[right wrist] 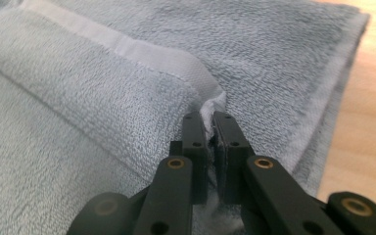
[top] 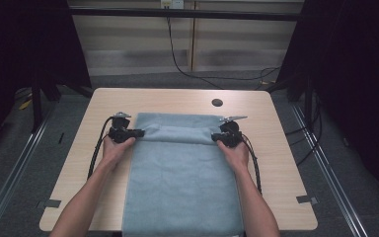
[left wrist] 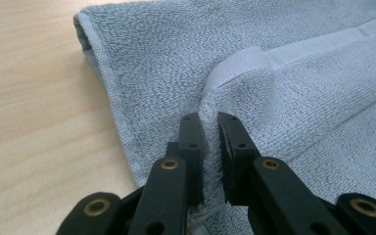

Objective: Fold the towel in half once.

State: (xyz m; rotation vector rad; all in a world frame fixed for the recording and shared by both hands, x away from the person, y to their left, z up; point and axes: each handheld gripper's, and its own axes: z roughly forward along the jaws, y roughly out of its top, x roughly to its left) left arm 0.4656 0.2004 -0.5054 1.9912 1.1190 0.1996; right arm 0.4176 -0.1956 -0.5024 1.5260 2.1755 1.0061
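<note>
A light blue-grey towel (top: 182, 182) lies lengthwise on the wooden table (top: 276, 128), its near end hanging over the front edge. Its far part is folded back toward me, with the hemmed edge across the fold. My left gripper (top: 137, 132) is shut on the towel's left hemmed corner (left wrist: 210, 105); in the left gripper view the terry is pinched between the black jaws (left wrist: 211, 128). My right gripper (top: 217, 137) is shut on the right hemmed corner (right wrist: 210, 105), cloth squeezed between its jaws (right wrist: 209, 125). Both corners are held just above the towel's lower layer.
A round dark cable hole (top: 217, 102) sits in the table behind the towel. Bare wood flanks the towel on both sides. Black cables (top: 96, 148) trail from each gripper back along the forearms. Dark frame posts stand beyond the table's far corners.
</note>
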